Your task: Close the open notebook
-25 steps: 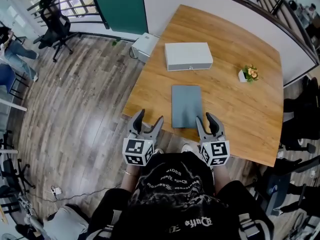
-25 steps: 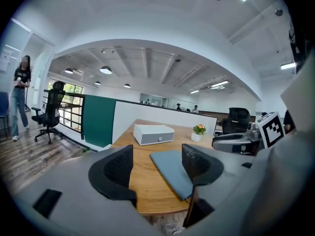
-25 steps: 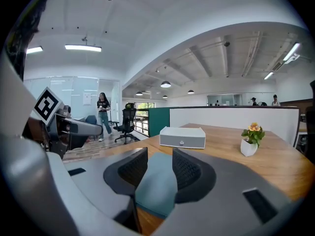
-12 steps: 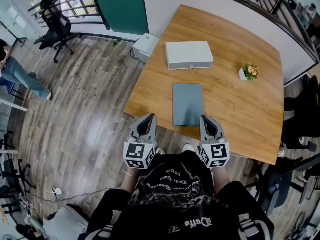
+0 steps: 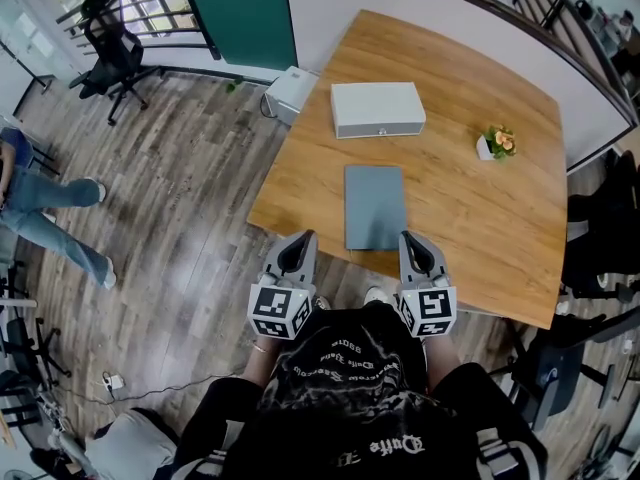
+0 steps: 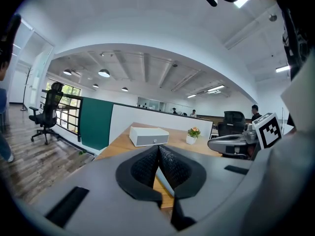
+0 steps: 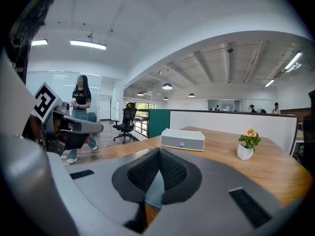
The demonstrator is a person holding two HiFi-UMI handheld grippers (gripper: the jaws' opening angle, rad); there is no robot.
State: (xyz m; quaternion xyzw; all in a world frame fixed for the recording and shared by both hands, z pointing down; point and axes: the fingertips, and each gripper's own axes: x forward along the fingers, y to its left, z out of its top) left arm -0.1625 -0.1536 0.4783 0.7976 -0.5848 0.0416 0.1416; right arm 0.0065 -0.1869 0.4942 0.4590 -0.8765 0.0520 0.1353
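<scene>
The notebook is a flat slate-grey rectangle with a matte cover. It lies closed at the centre of the head view, its short near edge just short of the near edge of the smooth, honey-coloured wooden table. Above it in the frame sits a low white box with crisp corners, and to the right a small potted flower. Bare tabletop lies open on both sides of the notebook. The left gripper and the right gripper hover at the near table edge, flanking the notebook's lower corners without touching it. Each has its jaws pressed together with nothing held, the black cross-ribbed pads meeting in a thin seam. Grey plank floor fills the left.
</scene>
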